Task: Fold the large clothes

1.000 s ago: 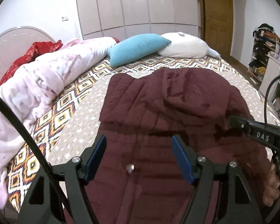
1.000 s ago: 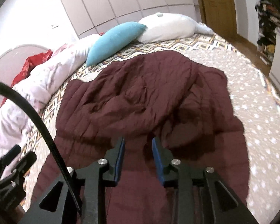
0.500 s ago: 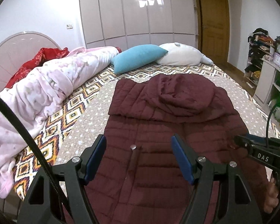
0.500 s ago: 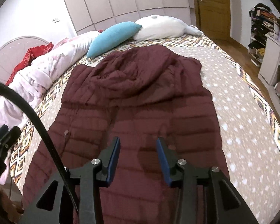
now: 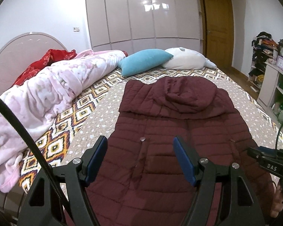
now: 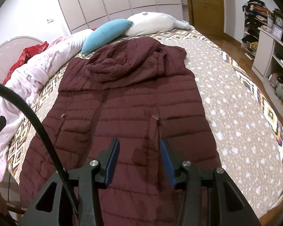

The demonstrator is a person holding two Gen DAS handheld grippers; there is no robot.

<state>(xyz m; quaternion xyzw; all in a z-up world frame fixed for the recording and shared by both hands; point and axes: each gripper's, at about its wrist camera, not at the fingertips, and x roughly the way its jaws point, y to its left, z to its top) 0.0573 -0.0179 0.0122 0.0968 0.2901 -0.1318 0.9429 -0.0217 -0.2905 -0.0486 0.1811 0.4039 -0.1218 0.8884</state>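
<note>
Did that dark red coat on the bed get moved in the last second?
Yes. The dark red coat was bunched up; now it lies flat, its hem drawn away from the blue pillow toward the camera.

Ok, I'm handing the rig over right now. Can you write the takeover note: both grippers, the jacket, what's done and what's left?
Left gripper: open, empty, above the jacket's lower half.
Right gripper: jaws have just been opening, nothing between them.
Maroon puffer jacket: spread flat, front up, on the bed, hood toward the pillows.
Done: jacket laid out.
Left: every fold; none made yet.
</note>
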